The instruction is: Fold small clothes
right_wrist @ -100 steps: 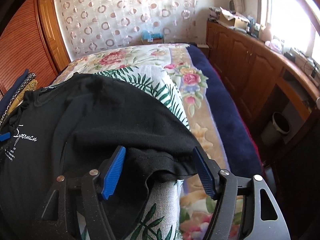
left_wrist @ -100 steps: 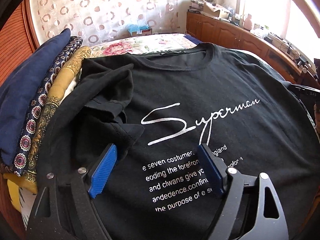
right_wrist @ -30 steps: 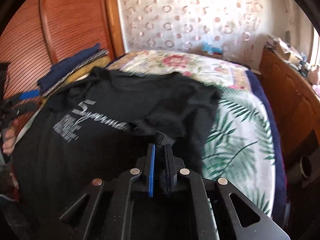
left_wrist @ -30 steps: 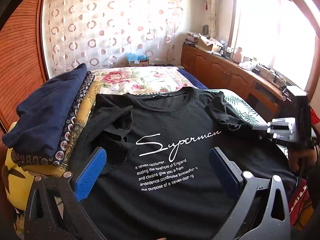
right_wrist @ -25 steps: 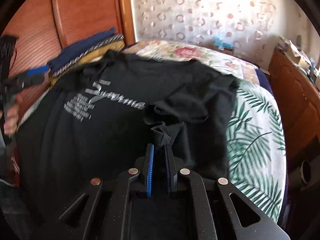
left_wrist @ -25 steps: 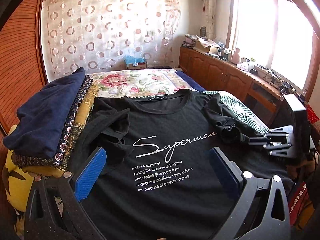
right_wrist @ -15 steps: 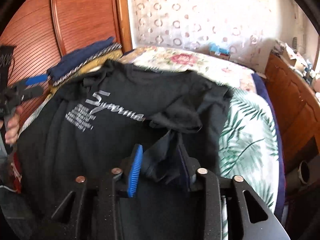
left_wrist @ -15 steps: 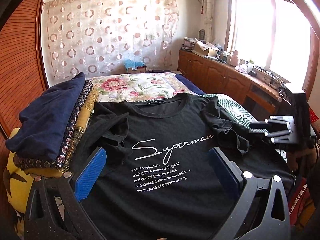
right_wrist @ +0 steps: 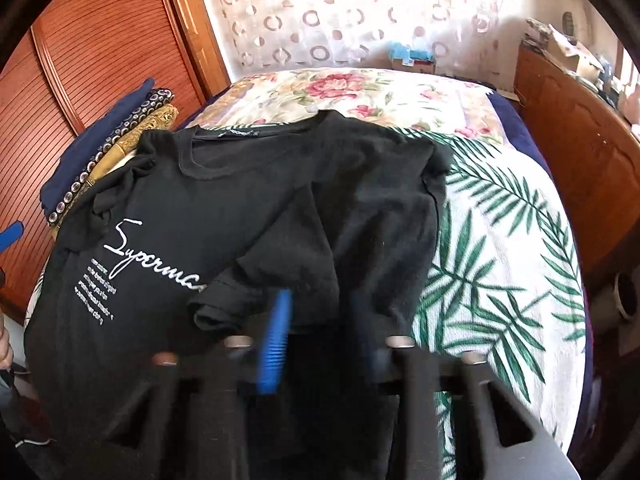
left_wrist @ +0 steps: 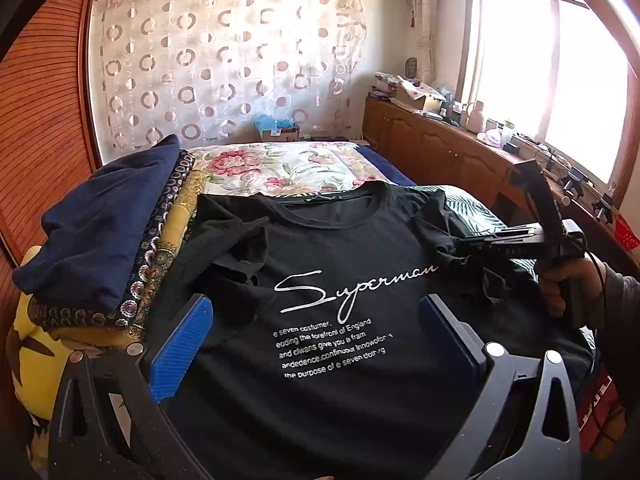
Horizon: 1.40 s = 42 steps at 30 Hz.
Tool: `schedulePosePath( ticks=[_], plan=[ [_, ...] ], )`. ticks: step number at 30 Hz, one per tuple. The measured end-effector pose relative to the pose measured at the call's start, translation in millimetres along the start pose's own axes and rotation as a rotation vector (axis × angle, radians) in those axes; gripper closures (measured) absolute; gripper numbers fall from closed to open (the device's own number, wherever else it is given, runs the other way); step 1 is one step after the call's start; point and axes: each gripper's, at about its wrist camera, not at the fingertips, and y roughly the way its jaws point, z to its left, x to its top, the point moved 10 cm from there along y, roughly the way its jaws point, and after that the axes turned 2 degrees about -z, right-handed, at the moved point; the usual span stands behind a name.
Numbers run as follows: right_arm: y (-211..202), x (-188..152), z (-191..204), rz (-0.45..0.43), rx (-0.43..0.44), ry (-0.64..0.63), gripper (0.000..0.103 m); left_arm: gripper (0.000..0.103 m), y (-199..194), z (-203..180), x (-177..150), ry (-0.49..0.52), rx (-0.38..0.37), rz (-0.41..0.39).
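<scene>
A black T-shirt with white "Superman" print lies face up on the bed; it also shows in the right wrist view. Its left sleeve is folded in and crumpled. Its right sleeve lies folded in over the chest. My left gripper is open and empty above the shirt's lower front. My right gripper is open and blurred, just behind the folded right sleeve, holding nothing. The right gripper also shows in the left wrist view by the shirt's right side.
A stack of folded clothes sits left of the shirt against the wooden wardrobe. The bed has a floral cover and a palm-leaf sheet. A wooden cabinet runs along the right under the window.
My right gripper carried the right sleeve inward over the chest, then opened and let it go. The left gripper has stayed open and pulled back and up.
</scene>
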Motion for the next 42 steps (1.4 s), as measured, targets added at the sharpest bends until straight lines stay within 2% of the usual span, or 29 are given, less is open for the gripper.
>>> schedulePosePath(
  ticks=[1, 7, 15, 17, 18, 19, 21, 24, 26, 27, 29, 31, 33, 36, 40, 42],
  plan=[
    [0, 5, 4, -0.007, 0.018, -0.010, 0.096, 0.000, 0, 1, 0, -0.003, 0.002, 0.000],
    [6, 35, 32, -0.059, 0.033, -0.092, 0.100, 0.000, 3, 14, -2, -0.019, 0.023, 0.009],
    [35, 74, 71, -0.083, 0.117, -0.094, 0.098, 0.000, 12, 37, 7, -0.025, 0.052, 0.013],
    [40, 79, 67, -0.094, 0.080, -0.099, 0.083, 0.000, 16, 44, 10, -0.018, 0.053, 0.026],
    [41, 79, 63, -0.102, 0.063, -0.098, 0.070, 0.000, 18, 47, 14, -0.006, 0.058, 0.026],
    [42, 79, 58, -0.107, 0.041, -0.096, 0.062, 0.000, 19, 50, 17, 0.006, 0.063, 0.027],
    [44, 73, 42, -0.111, -0.021, -0.094, 0.056, 0.002, 24, 56, 25, 0.028, 0.068, 0.034],
    [47, 59, 16, -0.099, -0.095, -0.083, 0.055, 0.013, 38, 63, 36, 0.046, 0.043, 0.069],
    [51, 48, -5, -0.085, -0.159, -0.080, 0.055, 0.032, 52, 68, 43, 0.068, 0.042, 0.105],
    [52, 42, -14, -0.078, -0.183, -0.079, 0.055, 0.036, 58, 69, 46, 0.080, 0.042, 0.118],
    [54, 32, -28, -0.069, -0.211, -0.069, 0.055, 0.052, 74, 70, 50, 0.098, 0.030, 0.158],
    [57, 20, -34, -0.061, -0.210, -0.051, 0.055, 0.056, 93, 68, 51, 0.095, 0.000, 0.211],
    [62, 11, -38, -0.057, -0.210, -0.041, 0.055, 0.057, 112, 65, 48, 0.103, -0.016, 0.264],
    [68, 1, -40, -0.045, -0.218, -0.039, 0.055, 0.057, 133, 68, 42, 0.121, 0.007, 0.323],
    [74, 2, -37, -0.045, -0.217, -0.038, 0.055, 0.071, 157, 71, 32, 0.156, 0.045, 0.384],
    [72, 3, -41, -0.051, -0.210, -0.032, 0.055, 0.073, 166, 74, 31, 0.168, 0.069, 0.400]
  ],
)
